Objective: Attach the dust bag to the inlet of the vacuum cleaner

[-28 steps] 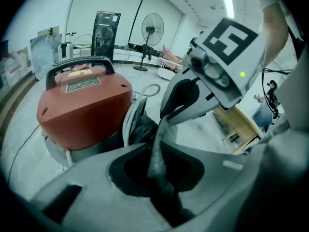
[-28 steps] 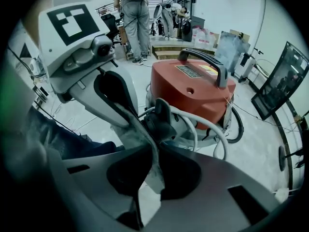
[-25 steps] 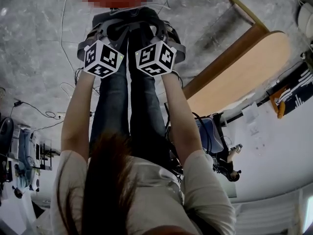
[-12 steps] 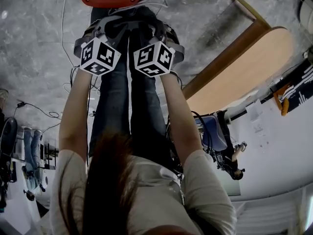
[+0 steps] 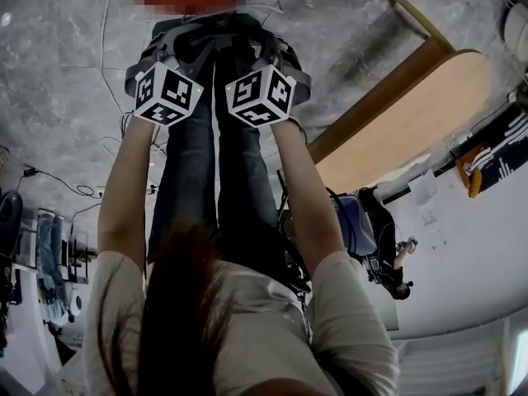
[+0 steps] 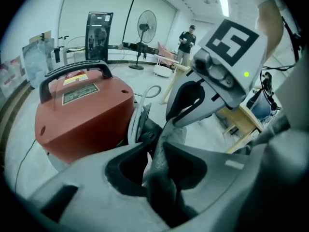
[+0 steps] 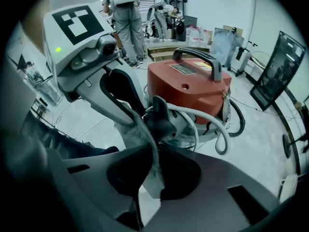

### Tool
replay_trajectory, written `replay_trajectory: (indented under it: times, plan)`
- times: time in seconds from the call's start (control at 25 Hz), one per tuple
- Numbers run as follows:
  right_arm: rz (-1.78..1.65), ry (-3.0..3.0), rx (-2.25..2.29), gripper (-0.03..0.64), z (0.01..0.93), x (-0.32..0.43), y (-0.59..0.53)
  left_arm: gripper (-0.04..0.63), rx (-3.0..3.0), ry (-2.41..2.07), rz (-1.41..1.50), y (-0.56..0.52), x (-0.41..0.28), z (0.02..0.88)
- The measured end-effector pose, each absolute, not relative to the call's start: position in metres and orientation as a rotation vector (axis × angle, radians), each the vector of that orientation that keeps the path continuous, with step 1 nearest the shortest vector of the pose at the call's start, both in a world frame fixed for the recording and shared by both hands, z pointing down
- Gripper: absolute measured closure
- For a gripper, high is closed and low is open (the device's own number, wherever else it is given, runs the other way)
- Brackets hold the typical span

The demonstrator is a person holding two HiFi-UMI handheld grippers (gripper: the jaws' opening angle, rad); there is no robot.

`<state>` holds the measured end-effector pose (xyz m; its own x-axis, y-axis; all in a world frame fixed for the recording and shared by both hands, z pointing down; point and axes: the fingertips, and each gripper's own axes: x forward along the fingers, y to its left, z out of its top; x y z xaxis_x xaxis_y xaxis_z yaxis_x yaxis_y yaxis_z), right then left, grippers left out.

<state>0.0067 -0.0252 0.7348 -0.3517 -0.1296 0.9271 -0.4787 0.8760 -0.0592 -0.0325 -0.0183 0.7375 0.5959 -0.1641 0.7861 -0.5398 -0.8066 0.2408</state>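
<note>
One dust bag (image 7: 140,134) | right hand-held gripper (image 7: 155,151) clenches | left one (image 6: 157,149) (just opening) seemingly straddles

Tight up front: the vacuum (image 6: 82,124) walls off nine to eleven o'clock in the left gripper view. Its black inlet (image 7: 161,123) sits dead ahead at twelve in the right gripper view. The white hose (image 7: 221,135) loops round at three o'clock of the inlet, closing that side. The left gripper (image 6: 155,146) fingers have just been opening, with the bag (image 6: 161,180) filling the slot between them. The right gripper (image 7: 155,149) crowds just beside, fingers pinched on the same cloth. In the head view, legs (image 5: 214,163) block six o'clock and the desk (image 5: 412,114) stands well apart at two. The floor (image 5: 66,73) at ten lies open but for thin cables (image 5: 105,40).
</note>
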Motion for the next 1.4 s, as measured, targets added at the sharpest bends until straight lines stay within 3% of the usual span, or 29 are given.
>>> replay_trajectory:
  times: [0.16, 0.6, 0.92, 1.08, 1.28, 1.4]
  plan:
    - [0.458, -1.906, 0.55, 0.571, 0.733, 0.01, -0.021, 0.457, 2.398, -0.44, 1.136, -0.025, -0.031, 0.737]
    - [0.458, -1.896, 0.536, 0.569, 0.732, 0.005, -0.027, 0.471, 2.272, -0.603, 0.974, -0.017, -0.036, 0.735]
    - [0.575, -1.94, 0.577, 0.566, 0.733, 0.006, -0.024, 0.454, 2.298, -0.552, 1.038, -0.021, -0.037, 0.738]
    - [0.699, -1.964, 0.551, 0.489, 0.734, 0.004, -0.023, 0.457, 2.22, -0.574, 0.991, -0.018, -0.037, 0.742]
    - [0.708, -1.977, 0.522, 0.474, 0.735, -0.001, -0.02, 0.452, 2.138, -0.561, 0.976, -0.014, -0.042, 0.745]
    - [0.713, -1.978, 0.509, 0.446, 0.739, -0.005, -0.014, 0.403, 2.101, -0.538, 0.958, -0.009, -0.05, 0.749]
